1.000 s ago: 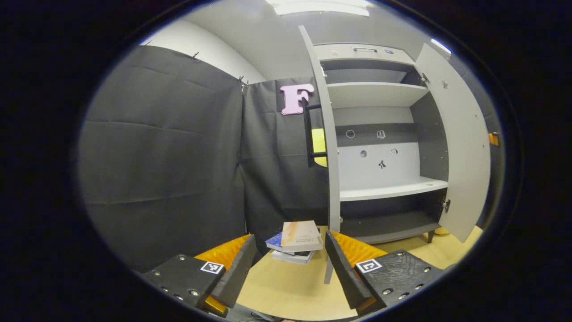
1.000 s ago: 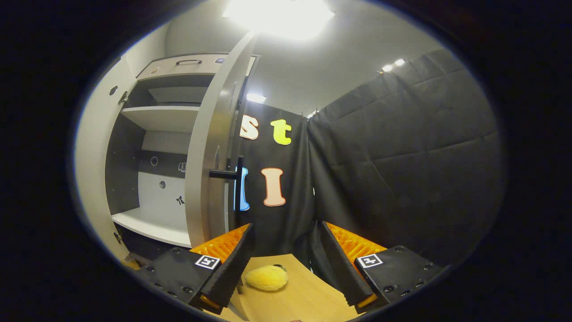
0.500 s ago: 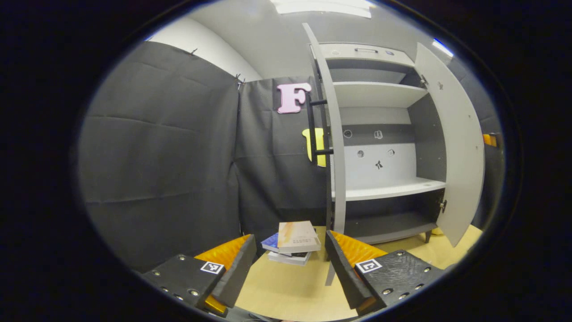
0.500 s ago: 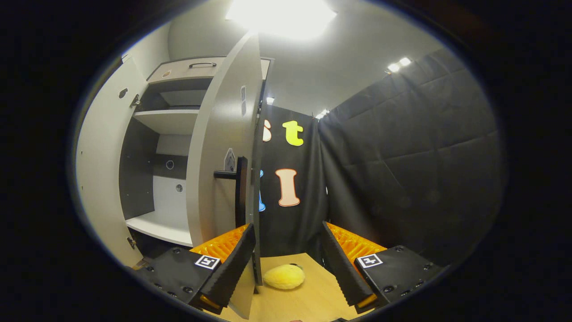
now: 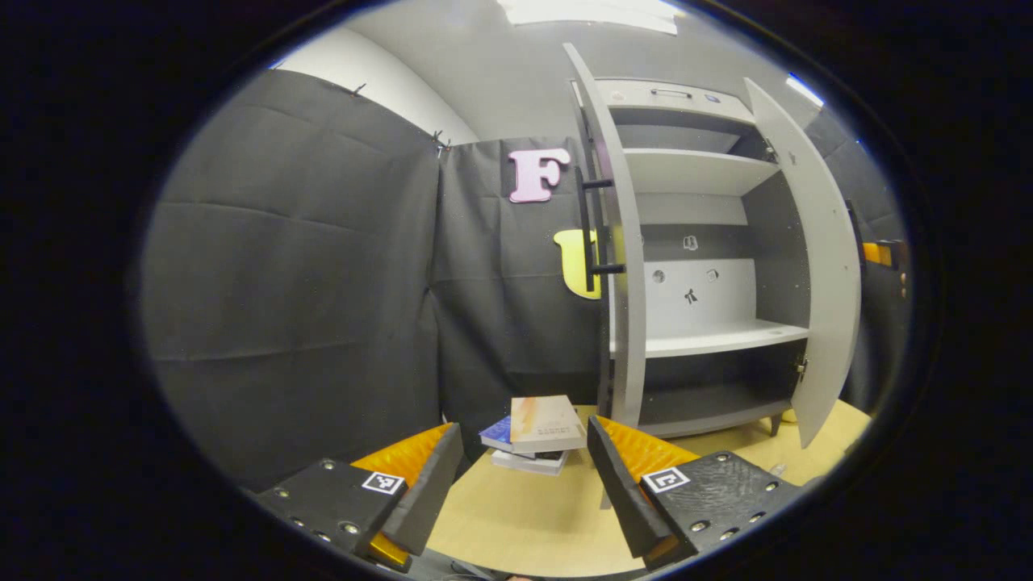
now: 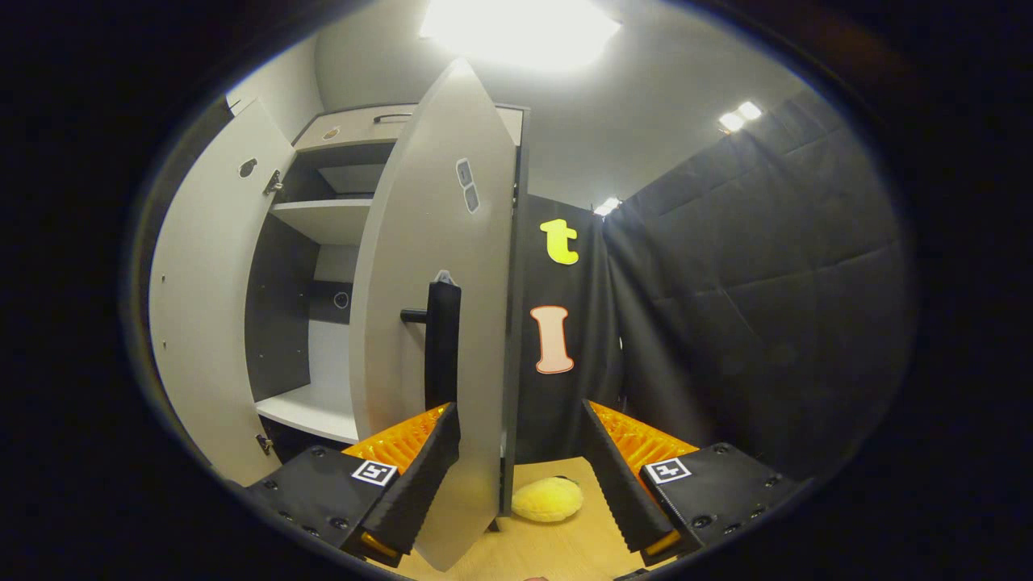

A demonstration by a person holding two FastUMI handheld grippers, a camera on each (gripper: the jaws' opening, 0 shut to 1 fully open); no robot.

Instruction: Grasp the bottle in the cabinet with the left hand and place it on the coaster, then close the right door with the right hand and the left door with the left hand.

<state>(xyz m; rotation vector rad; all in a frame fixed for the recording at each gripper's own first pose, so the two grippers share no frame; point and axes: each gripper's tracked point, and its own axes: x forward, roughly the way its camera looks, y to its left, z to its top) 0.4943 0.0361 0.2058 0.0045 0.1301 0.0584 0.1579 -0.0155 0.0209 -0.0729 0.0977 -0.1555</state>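
Standing ajar, both cabinet (image 5: 710,266) doors: left door (image 5: 625,266) edge-on in the left gripper view, black handle (image 5: 593,230) on its outer face; right door (image 5: 815,266) swung partway inward at the far right. Shelves (image 5: 710,337) bare where visible. Stack of books (image 5: 537,434) on the table (image 5: 524,524), near the left door's foot, just beyond the left gripper (image 5: 520,488), jaws spread wide with nothing between them.

Seen from the right gripper view: right door (image 6: 440,323) close in front, its handle (image 6: 442,343) just above the left finger (image 6: 420,480) of the right gripper (image 6: 520,488). Jaws apart here too; finger perhaps touching the door, hard to tell. Yellow plush toy (image 6: 549,499) on the table behind the door's edge. Bottle and coaster not located from these angles.
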